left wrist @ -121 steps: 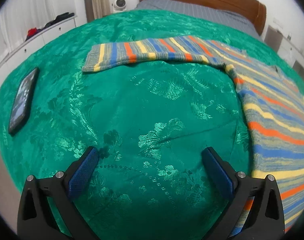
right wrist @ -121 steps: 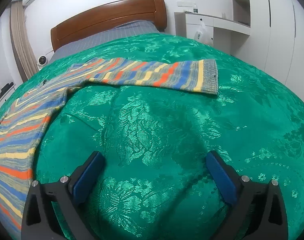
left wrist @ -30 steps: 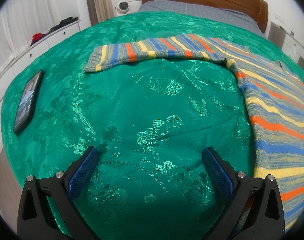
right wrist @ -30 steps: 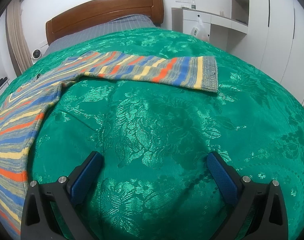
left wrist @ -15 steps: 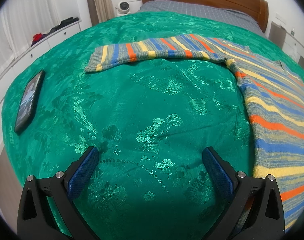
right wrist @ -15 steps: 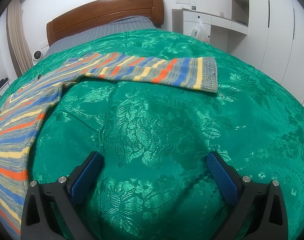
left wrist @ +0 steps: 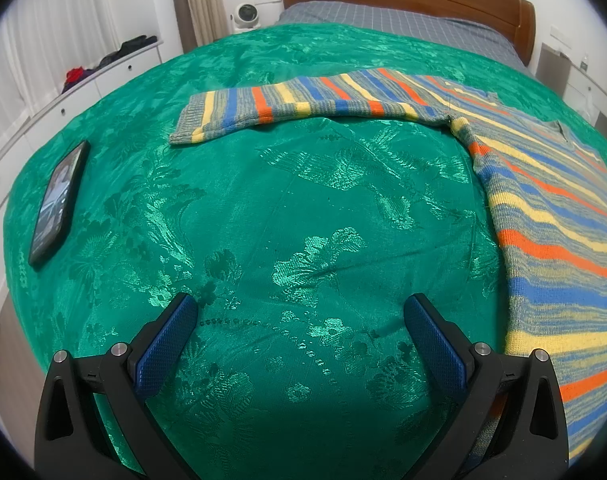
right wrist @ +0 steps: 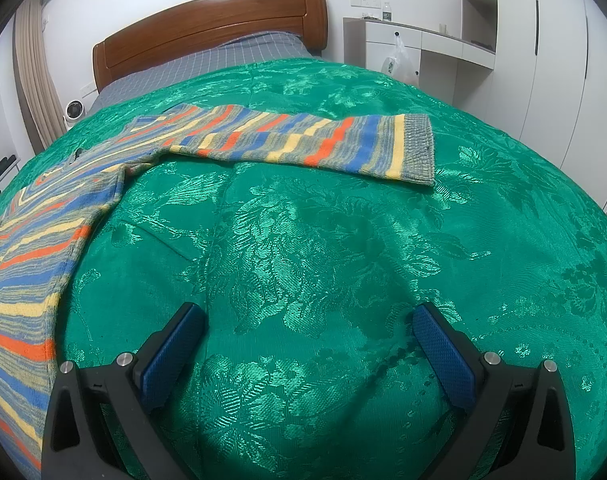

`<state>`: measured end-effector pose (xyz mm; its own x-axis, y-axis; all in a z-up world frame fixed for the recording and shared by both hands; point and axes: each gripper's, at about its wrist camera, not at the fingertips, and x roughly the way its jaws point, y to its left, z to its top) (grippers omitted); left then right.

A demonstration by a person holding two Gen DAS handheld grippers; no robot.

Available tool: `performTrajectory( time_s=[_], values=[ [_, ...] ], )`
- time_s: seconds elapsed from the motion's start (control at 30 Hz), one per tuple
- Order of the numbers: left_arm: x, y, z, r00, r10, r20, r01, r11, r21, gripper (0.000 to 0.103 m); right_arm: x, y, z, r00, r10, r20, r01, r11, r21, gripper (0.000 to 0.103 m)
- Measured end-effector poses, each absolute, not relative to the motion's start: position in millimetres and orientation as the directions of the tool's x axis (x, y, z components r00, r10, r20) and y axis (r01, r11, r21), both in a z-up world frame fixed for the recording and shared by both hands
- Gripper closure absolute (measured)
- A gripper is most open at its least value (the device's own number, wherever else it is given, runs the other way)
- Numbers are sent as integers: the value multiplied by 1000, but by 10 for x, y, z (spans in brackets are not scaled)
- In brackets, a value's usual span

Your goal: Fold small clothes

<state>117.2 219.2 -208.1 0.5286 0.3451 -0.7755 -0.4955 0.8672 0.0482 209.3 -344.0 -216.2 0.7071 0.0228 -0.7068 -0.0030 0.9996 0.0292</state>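
A striped knit sweater [left wrist: 551, 208] in blue, orange, yellow and grey lies flat on a green bedspread [left wrist: 303, 208]. In the left wrist view its left sleeve [left wrist: 287, 106] stretches out to the left, cuff at the far left. In the right wrist view the sweater body [right wrist: 35, 248] lies at the left and the right sleeve [right wrist: 303, 142] stretches right, ending in a grey cuff [right wrist: 419, 148]. My left gripper [left wrist: 301, 312] is open and empty above bare bedspread, left of the body. My right gripper [right wrist: 309, 320] is open and empty, right of the body.
A black phone [left wrist: 57, 204] lies near the bed's left edge. A wooden headboard [right wrist: 211, 36] and grey sheet are at the far end. White drawers [left wrist: 83, 88] stand left of the bed; a white cabinet [right wrist: 419, 48] with a plastic bag stands right.
Both grippers have drifted slightly, lifting a little so more of the bed shows. The sweater has not moved. Both stay open.
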Motion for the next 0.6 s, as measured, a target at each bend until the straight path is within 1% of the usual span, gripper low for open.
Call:
performTrajectory(
  time_s=[0.23, 0.33, 0.4, 0.5, 0.6],
  values=[
    [1170, 2190, -2073, 530, 342, -776, -495, 868, 45, 0, 2097, -3437, -2160, 704, 20, -710, -1, 1000, 27, 0],
    [1137, 2213, -1994, 554, 309, -773, -484, 875, 3, 0, 2124, -3420, -2088, 658, 7, -753, 2, 1000, 11, 0],
    [1081, 2220, -1920, 599, 283, -749, -469, 882, -41, 0, 2156, -3476, -1953, 629, 44, -777, -6, 999, 51, 0],
    [1060, 2211, -1851, 634, 279, -721, -457, 888, -58, 0, 2215, -3725, -1637, 670, 111, -734, -13, 990, 139, 1],
    [1116, 2220, -1872, 628, 274, -729, -451, 891, -53, 0, 2472, -4151, -1292, 696, 146, -703, 15, 976, 218, 1]
  ],
)
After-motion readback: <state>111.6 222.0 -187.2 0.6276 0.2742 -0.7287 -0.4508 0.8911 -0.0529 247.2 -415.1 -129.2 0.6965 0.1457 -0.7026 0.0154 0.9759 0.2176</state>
